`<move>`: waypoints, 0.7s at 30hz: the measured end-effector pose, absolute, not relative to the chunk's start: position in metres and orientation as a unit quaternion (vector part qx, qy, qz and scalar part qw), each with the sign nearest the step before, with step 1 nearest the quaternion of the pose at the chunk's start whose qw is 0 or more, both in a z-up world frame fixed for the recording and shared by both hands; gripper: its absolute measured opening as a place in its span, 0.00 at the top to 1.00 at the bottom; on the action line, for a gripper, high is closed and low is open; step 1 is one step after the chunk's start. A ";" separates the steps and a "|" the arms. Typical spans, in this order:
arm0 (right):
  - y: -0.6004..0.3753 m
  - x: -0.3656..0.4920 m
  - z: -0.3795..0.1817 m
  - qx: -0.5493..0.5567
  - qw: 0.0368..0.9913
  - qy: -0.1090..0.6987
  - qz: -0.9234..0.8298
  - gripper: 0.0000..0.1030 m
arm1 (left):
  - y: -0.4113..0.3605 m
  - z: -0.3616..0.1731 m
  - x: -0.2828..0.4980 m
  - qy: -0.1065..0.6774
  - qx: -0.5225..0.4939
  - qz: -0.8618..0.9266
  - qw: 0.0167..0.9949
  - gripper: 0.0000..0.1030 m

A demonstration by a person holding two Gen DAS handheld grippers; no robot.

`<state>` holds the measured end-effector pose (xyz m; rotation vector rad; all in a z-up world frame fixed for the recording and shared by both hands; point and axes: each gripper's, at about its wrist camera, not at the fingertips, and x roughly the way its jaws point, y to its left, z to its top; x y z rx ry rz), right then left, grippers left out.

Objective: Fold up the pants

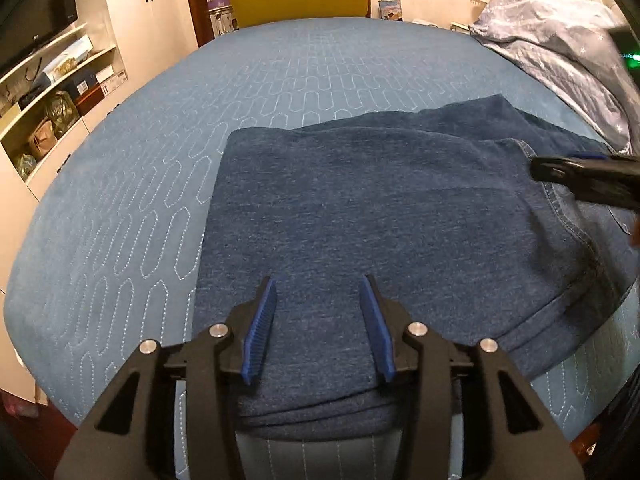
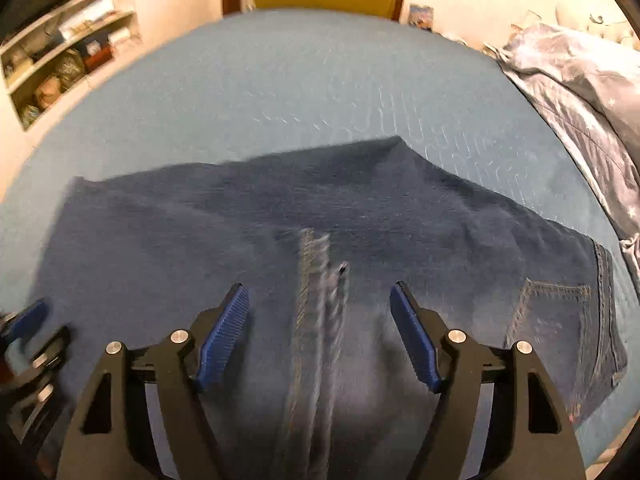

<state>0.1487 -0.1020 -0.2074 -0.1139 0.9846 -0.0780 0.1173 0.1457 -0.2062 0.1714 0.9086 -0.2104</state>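
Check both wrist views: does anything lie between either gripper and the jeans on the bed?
Nothing visible does. The left gripper and right gripper both hang open directly over the jeans, with only bare denim beneath them.

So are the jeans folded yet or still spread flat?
Folded at least once: the jeans lie on the bed with stacked layers along the near edge.

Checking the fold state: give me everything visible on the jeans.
The jeans are dark blue denim, already folded over on themselves into a rough rectangle, lying flat on the blue quilted bedspread. Layered edges show at the near side. A stitched back pocket and waistband sit at the right end; a stitched seam runs down the middle, blurred. Both the left gripper and right gripper hover above it, jaws apart, pinching no cloth.
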 end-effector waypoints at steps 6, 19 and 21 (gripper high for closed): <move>-0.096 0.102 -0.223 -0.064 0.868 0.493 -0.017 0.46 | 0.160 -0.197 0.109 0.437 0.047 -0.105 0.892 0.52; -0.093 0.090 -0.244 -0.093 0.864 0.493 -0.024 0.48 | 0.283 -0.204 0.076 0.439 -0.223 -0.120 0.862 0.41; -0.092 0.090 -0.243 -0.093 0.864 0.495 -0.025 0.48 | 0.282 -0.209 0.077 0.441 -0.235 -0.121 0.858 0.42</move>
